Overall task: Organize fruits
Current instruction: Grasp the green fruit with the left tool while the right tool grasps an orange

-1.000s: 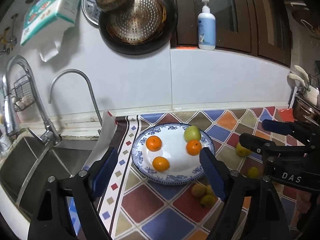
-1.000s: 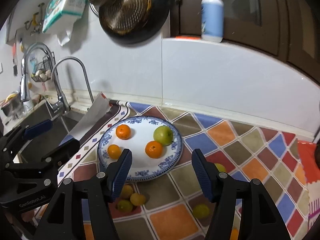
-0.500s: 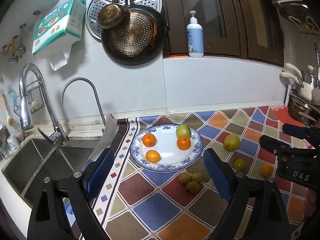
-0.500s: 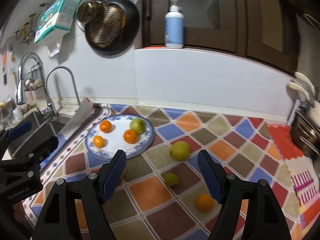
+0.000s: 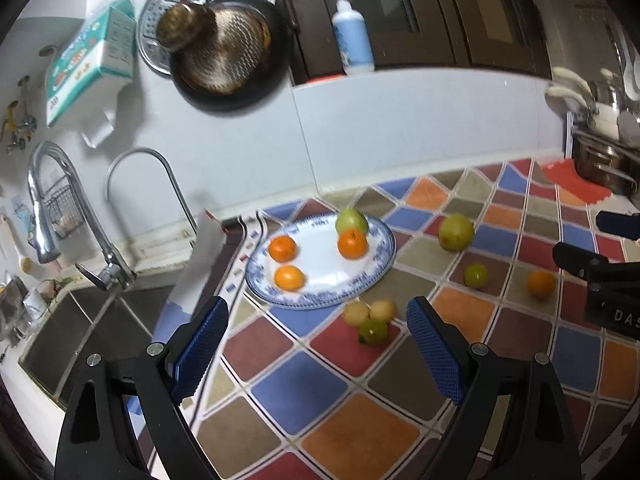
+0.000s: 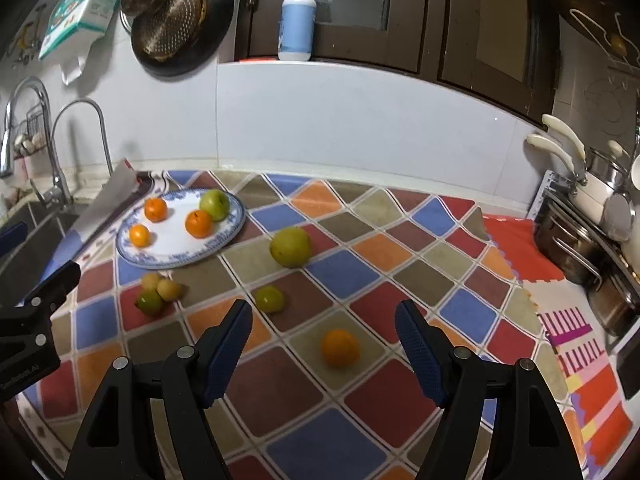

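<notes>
A blue-rimmed white plate [image 5: 376, 264] [image 6: 234, 226] on the patchwork counter holds three oranges [image 5: 352, 243] and a green apple [image 5: 351, 220]. Loose on the counter lie a big yellow-green fruit [image 5: 456, 232] [image 6: 291, 247], a small green fruit [image 5: 476, 275] [image 6: 270, 298], an orange [image 5: 541, 284] [image 6: 340, 347] and a cluster of three small fruits [image 5: 370, 318] [image 6: 158, 290]. My left gripper [image 5: 316, 308] hangs open just short of the plate and cluster, holding nothing. My right gripper [image 6: 323, 308] is open above the loose orange, which shows between its fingers untouched.
A steel sink [image 5: 80, 320] with two taps lies left of the plate, where the counter cloth ends. Pots [image 6: 580, 248] and a red mat [image 6: 516, 240] stand at the right. A pan and a soap bottle [image 6: 297, 20] sit high on the back wall.
Both grippers have pulled back from the plate and their jaws stand wider. The right one has swung right, so the loose orange now shows between its fingers.
</notes>
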The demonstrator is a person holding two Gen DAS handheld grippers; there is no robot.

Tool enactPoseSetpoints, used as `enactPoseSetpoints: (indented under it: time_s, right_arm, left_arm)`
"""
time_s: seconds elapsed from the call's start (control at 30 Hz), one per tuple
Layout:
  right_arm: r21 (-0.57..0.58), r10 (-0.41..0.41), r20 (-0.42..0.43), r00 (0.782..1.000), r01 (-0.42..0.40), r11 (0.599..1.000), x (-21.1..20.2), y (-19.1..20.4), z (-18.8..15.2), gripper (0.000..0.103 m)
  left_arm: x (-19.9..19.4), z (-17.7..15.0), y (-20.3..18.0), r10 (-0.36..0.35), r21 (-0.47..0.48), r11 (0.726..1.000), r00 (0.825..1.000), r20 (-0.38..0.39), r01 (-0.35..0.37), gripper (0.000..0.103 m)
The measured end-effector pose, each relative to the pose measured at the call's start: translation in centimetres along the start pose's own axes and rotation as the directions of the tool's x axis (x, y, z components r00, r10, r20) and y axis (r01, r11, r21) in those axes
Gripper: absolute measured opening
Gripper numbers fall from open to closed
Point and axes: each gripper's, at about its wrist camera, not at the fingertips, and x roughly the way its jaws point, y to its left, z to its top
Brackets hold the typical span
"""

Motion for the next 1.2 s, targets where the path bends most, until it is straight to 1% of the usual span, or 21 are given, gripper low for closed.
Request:
enactPoseSetpoints:
  time_s: [0.1,0.37,0.5,0.57,0.63,0.7,0.77,0.8,0.9,0.93,1.07,1.13,1.2]
  right_arm:
    - [-0.001,-0.009,-0.016,1.000,0.009,1.000,0.5,-0.2,-0.5,0.074]
    - [0.023,-0.010,-0.105,0.994,0.012,1.000,2.9,-0.9,-1.9,0.074]
    - [0.050,0.012,-0.161,0.987,-0.003,0.999,4.3,-1.1,-2.7,0.074]
    - [0.062,0.023,-0.182,0.983,-0.012,0.998,5.0,-1.2,-3.0,0.073]
    - [0.066,0.026,-0.198,0.980,-0.013,0.998,5.7,-1.2,-3.1,0.071]
    - [0.067,0.024,-0.210,0.977,-0.011,0.998,6.2,-1.2,-3.2,0.067]
    - [0.068,0.024,-0.218,0.976,-0.009,0.998,6.7,-1.2,-3.2,0.066]
    - [0.070,0.025,-0.222,0.975,-0.010,0.998,6.9,-1.2,-3.1,0.065]
    - [0.072,0.024,-0.234,0.972,-0.007,0.997,7.5,-1.4,-3.0,0.061]
    - [0.073,0.023,-0.238,0.971,-0.005,0.997,7.7,-1.5,-3.0,0.060]
    - [0.069,0.026,-0.257,0.966,-0.008,0.998,8.5,-1.5,-2.9,0.051]
    - [0.062,0.023,-0.262,0.965,-0.007,0.998,8.8,-1.4,-2.9,0.048]
    - [0.057,0.021,-0.264,0.964,-0.007,0.998,9.0,-1.4,-2.8,0.043]
  left_arm:
    - [0.9,-0.6,-0.5,-0.017,0.004,1.000,0.999,-0.038,0.017,0.091]
    - [3.4,-1.8,-1.9,-0.044,0.028,0.998,0.991,-0.127,0.048,0.090]
    - [4.8,-2.1,-2.3,-0.074,0.029,0.996,0.984,-0.164,0.080,0.082]
    - [5.6,-2.2,-2.3,-0.089,0.021,0.995,0.979,-0.183,0.094,0.080]
    - [6.4,-2.3,-2.4,-0.097,0.020,0.995,0.974,-0.203,0.103,0.075]
    - [6.9,-2.3,-2.6,-0.103,0.023,0.994,0.972,-0.211,0.110,0.074]
    - [7.4,-2.2,-2.8,-0.112,0.026,0.992,0.969,-0.220,0.121,0.071]
    - [7.7,-2.1,-2.9,-0.116,0.026,0.992,0.967,-0.227,0.125,0.067]
    - [8.6,-2.0,-3.0,-0.133,0.017,0.990,0.960,-0.245,0.141,0.063]
    - [8.9,-2.0,-3.0,-0.137,0.015,0.989,0.959,-0.249,0.146,0.060]
    - [9.9,-1.9,-3.1,-0.139,0.021,0.988,0.956,-0.260,0.150,0.054]
    - [10.3,-1.8,-3.1,-0.143,0.017,0.988,0.952,-0.269,0.153,0.050]
    - [10.7,-1.9,-3.2,-0.152,0.015,0.987,0.947,-0.284,0.163,0.045]
